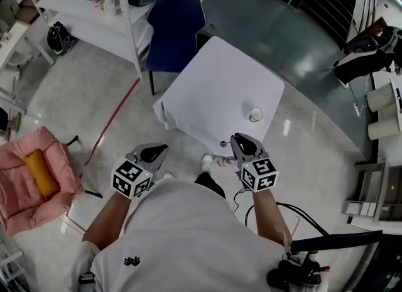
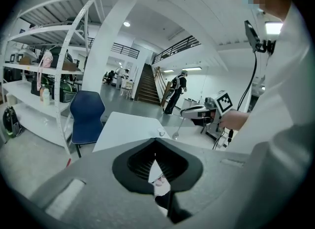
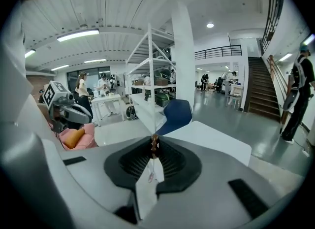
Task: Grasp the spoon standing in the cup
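Note:
A small white cup (image 1: 255, 114) stands on the white table (image 1: 213, 90), near its front right edge; it shows as a tiny glint (image 2: 161, 133) in the left gripper view. My right gripper (image 1: 237, 143) hovers off the table's near edge, shut on a spoon (image 1: 223, 144) whose bowl sticks out to the left. From the left gripper view the spoon (image 2: 179, 126) hangs bowl-down from that gripper (image 2: 184, 114). Its brown handle end (image 3: 154, 145) sits pinched at the jaw tips. My left gripper (image 1: 155, 152) is shut and holds nothing, left of the table.
A blue chair (image 1: 176, 21) stands at the table's far side, beside a white shelf rack (image 1: 119, 8). A pink cushioned seat (image 1: 31, 178) lies on the floor at left. Cables (image 1: 295, 212) trail on the floor to my right. A person (image 2: 174, 92) stands near the staircase.

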Demonstrator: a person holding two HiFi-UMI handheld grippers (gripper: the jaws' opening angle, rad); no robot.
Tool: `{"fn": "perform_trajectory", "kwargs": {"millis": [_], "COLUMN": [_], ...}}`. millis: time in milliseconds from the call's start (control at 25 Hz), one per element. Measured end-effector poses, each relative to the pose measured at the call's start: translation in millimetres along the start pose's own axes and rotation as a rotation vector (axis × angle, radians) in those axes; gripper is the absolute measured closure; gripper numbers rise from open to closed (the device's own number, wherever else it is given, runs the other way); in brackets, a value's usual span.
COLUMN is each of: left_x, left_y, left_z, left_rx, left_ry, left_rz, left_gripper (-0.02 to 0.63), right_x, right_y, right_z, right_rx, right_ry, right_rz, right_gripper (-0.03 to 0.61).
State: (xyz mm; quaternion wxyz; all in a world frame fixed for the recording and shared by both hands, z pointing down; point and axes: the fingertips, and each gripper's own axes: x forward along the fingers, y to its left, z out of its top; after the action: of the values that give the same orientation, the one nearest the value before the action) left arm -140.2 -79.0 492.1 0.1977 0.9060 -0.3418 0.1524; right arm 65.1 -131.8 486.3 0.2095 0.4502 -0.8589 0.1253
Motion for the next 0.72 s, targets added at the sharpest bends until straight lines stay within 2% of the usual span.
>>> {"fn": "perform_trajectory", "kwargs": {"millis": [240,720], "left_x": [-5,-12], "left_y": [-8,-20], "left_z": [-12,-21], "left_rx": [0.008,0.035], "left_ry": [0.015,0.034], "left_rz": [-0.029,-0.077], "left_gripper": [0.601,0.601], "right_x": [-17,-40], "right_y": [32,65], "right_z": [-9,-9], "right_rx": [-0.015,-0.029], "right_ry": [0.014,0.004], "right_rz": [0.014,0.017], "right_gripper": [0.525,0.525]}}
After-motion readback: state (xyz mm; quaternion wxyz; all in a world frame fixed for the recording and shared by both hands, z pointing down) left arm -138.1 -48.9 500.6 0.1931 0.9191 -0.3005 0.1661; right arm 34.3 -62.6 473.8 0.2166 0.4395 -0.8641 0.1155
